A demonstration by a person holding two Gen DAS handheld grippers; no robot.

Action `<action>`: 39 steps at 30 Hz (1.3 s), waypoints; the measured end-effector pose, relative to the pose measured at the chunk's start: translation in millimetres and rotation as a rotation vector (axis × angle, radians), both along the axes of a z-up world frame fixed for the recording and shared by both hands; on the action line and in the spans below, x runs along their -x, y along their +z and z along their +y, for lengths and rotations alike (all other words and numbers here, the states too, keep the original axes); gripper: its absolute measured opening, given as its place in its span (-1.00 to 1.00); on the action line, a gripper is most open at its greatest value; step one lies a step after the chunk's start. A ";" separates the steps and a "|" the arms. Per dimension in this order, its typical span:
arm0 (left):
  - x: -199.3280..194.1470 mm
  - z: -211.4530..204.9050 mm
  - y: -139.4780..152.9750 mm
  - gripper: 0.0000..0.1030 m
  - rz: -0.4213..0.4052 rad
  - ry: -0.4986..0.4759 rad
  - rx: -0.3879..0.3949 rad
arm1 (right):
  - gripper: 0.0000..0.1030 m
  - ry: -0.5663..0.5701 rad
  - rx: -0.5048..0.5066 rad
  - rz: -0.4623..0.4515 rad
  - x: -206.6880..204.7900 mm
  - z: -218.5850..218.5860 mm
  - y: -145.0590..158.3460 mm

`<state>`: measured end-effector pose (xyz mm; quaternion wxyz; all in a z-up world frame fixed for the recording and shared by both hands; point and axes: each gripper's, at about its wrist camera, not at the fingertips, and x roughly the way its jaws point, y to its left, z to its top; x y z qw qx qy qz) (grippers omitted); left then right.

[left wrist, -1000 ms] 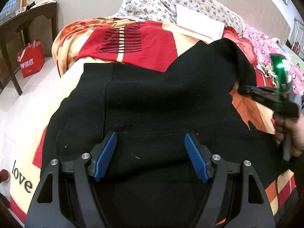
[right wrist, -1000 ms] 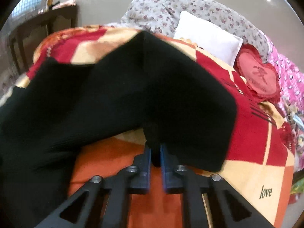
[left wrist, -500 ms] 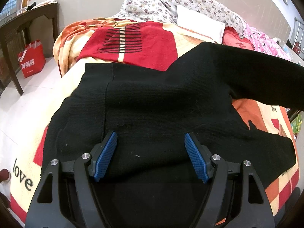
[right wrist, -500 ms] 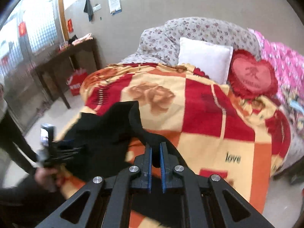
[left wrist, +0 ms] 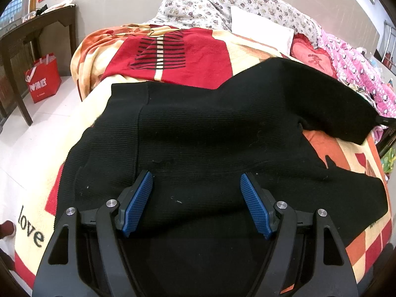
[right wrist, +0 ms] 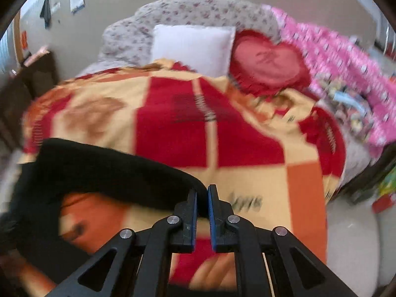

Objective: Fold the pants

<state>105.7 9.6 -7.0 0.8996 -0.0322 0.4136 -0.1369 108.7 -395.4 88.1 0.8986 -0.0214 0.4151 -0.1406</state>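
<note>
Left gripper [left wrist: 196, 203] spread wide over the black pants [left wrist: 210, 133], blue pads [left wrist: 137, 204] on either side of the knit cloth without pinching it, whether touching it cannot be told; right gripper [right wrist: 202, 206] clamped nearly shut on a thin edge of the same garment, one leg [right wrist: 106, 170] drawn up off the bed and stretched leftward from the jaws, sagging in a dark band, picture blurred; seen from the left wrist, that leg [left wrist: 321, 99] raised and pulled out to the right edge, where the tip of the right gripper barely shows; rest of the pants lying flat and broad across the near part of the patchwork blanket [left wrist: 198, 49], waistband end toward the far left, a vertical seam running down the left side, specks of lint on the ribbed fabric; beyond, white pillow [right wrist: 193, 47] propped against a flowered quilt [left wrist: 247, 2], red heart cushion [right wrist: 267, 66] just beside the pillow, pink bedding [left wrist: 358, 74] at right; red shopping bag [left wrist: 43, 76] on the floor by a dark wooden table [left wrist: 37, 29] at left.
</note>
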 end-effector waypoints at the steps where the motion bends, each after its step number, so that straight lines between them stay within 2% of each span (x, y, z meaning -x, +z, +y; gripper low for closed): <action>1: 0.1 -0.1 0.0 0.44 0.000 0.000 0.000 | -0.87 -0.004 0.069 -0.006 -5.8 -0.8 -7.1; 2: 0.3 -0.2 0.0 0.44 0.000 -0.001 0.000 | -0.87 -0.024 0.145 -0.007 -11.4 -2.9 -14.2; 3: 0.4 -0.1 0.1 0.44 -0.001 -0.002 0.000 | -0.87 -0.041 0.162 -0.013 -12.8 -7.1 -16.2; 7: -0.7 -0.1 -0.2 0.44 0.000 -0.003 0.002 | -0.80 -0.072 0.138 -0.082 -0.8 -19.0 -2.5; 9: -0.7 -0.6 0.1 0.44 0.000 -0.001 -0.003 | -0.75 0.012 0.115 -0.089 5.7 -14.4 1.0; 10: -0.9 -1.1 0.1 0.44 -0.001 0.000 -0.006 | -0.71 0.088 0.109 -0.070 8.8 -8.6 -2.8; 12: -1.0 -1.8 0.2 0.44 -0.001 0.003 -0.011 | -0.43 0.217 0.083 0.001 13.7 0.4 -18.0; 13: -0.6 -2.0 0.0 0.44 -0.001 0.004 -0.010 | -0.38 0.228 0.026 0.027 13.0 -4.3 -26.4; 15: -0.5 -2.1 -0.1 0.44 -0.001 0.003 -0.010 | -0.36 0.153 -0.166 0.060 5.8 -28.2 -41.0; 19: -0.7 -2.1 0.0 0.44 -0.001 0.003 -0.012 | -0.36 -0.130 -0.684 0.053 -0.3 -88.0 -75.8; 20: -0.6 -2.0 0.0 0.44 -0.001 0.003 -0.012 | -0.36 -0.178 -0.719 0.064 -0.6 -92.3 -82.2; 23: -0.1 -2.3 -0.1 0.44 -0.001 0.005 -0.016 | -0.36 -0.157 -0.693 0.055 -8.7 -85.1 -83.7; 29: -0.1 -2.1 -0.4 0.44 -0.002 0.004 -0.017 | -0.38 -0.223 -0.716 -0.023 -13.6 -90.5 -86.8; 31: 0.0 -2.1 -0.4 0.44 -0.002 0.005 -0.017 | -0.40 -0.233 -0.689 -0.023 -14.9 -85.3 -86.1; 32: 0.0 -2.2 -0.5 0.44 -0.002 0.006 -0.018 | -0.53 -0.225 -0.657 -0.013 -15.9 -80.9 -85.0; 33: 0.1 -2.3 -0.5 0.44 -0.002 0.006 -0.020 | -0.91 -0.205 -0.620 0.004 -18.0 -76.0 -84.7; 36: 0.1 -2.0 -0.5 0.44 -0.002 0.007 -0.017 | -0.92 -0.169 -0.539 -0.020 -10.5 -64.4 -71.5; 39: 2.6 -1.5 0.8 0.44 -0.011 0.011 -0.010 | -0.92 -0.137 -0.437 -0.075 14.4 -54.9 -38.0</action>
